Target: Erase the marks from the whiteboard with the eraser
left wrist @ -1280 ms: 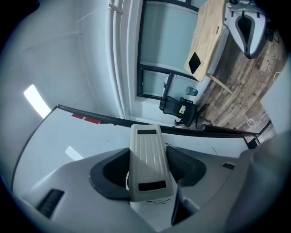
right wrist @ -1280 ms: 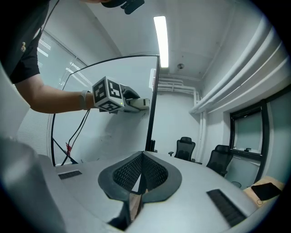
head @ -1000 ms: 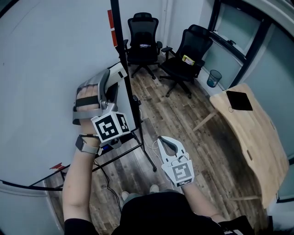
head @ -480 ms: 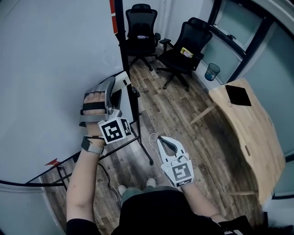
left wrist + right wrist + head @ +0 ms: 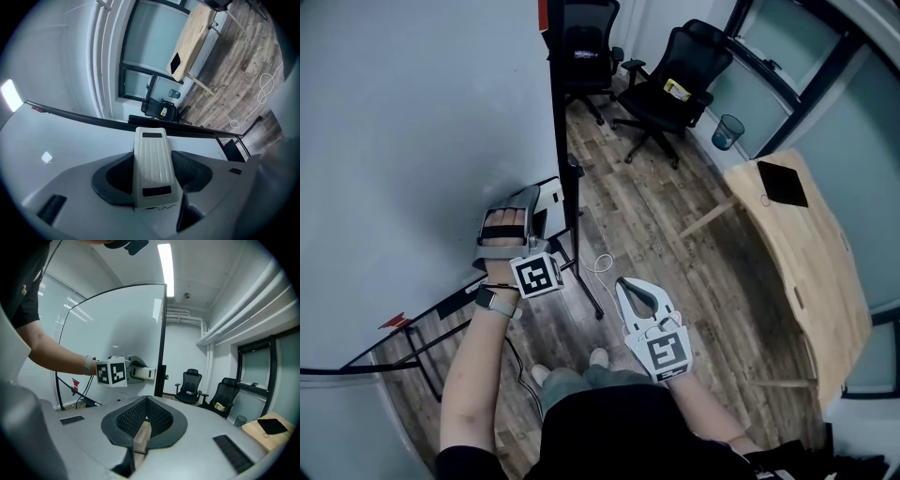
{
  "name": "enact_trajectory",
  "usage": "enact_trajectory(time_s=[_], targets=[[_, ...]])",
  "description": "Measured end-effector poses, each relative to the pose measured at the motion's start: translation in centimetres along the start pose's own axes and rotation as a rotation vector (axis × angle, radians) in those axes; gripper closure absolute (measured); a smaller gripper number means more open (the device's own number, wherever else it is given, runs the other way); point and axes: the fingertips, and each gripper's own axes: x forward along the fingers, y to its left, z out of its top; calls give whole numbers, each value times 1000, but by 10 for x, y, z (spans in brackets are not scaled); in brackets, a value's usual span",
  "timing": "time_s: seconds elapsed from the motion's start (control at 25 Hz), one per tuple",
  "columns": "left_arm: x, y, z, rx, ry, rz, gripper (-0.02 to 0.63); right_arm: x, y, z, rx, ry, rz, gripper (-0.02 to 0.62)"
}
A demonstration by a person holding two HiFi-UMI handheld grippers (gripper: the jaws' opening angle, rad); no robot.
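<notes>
The whiteboard point(image 5: 412, 131) fills the left of the head view, and I see no marks on its face. My left gripper point(image 5: 530, 214) is shut on the white ribbed eraser point(image 5: 549, 197), held low on the board near its right black frame edge point(image 5: 559, 112). In the left gripper view the eraser point(image 5: 152, 164) sits clamped between both jaws. The right gripper view shows that hand, its marker cube point(image 5: 112, 372) and the eraser point(image 5: 142, 373) against the board point(image 5: 108, 329). My right gripper point(image 5: 639, 298) hangs over the floor, shut and empty point(image 5: 145, 420).
The board's black stand legs point(image 5: 586, 291) and a white cable point(image 5: 602, 264) lie on the wood floor below. Two black office chairs point(image 5: 581, 42) point(image 5: 680, 70) and a blue bin point(image 5: 727, 131) stand beyond. A wooden table point(image 5: 811, 272) with a black tablet point(image 5: 785, 183) is at right.
My left gripper has slid down the whiteboard with the eraser, staying near the frame edge. The right gripper has hardly moved.
</notes>
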Motion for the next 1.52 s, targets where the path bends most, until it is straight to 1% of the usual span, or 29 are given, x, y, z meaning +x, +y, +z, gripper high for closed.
enact_trajectory(time_s=[0.12,0.32,0.48,0.76,0.96,1.16,1.28,1.4,1.52], targets=[[-2,-21,-11,10,-2,-15,339,2,4,-4,-6,14,0,568],[-11,-31,-24,18,-9,-35,339,11,15,-4,-19,28,16,568],[-27,-37,-46,29,-10,-50,339,24,33,2,-17,28,44,568],[-62,-38,-98,27,27,-17,339,51,79,20,-23,15,123,568],[-92,-39,-140,32,71,2,339,66,111,31,-52,0,185,568],[-116,-39,-176,43,111,34,339,74,136,36,-52,-4,227,568],[-122,-38,-186,29,129,41,339,75,143,39,-68,-8,240,568],[-123,-37,-188,-2,140,44,339,75,142,39,-73,-9,238,568],[-124,-34,-187,-29,152,63,339,72,137,37,-58,-3,224,568]])
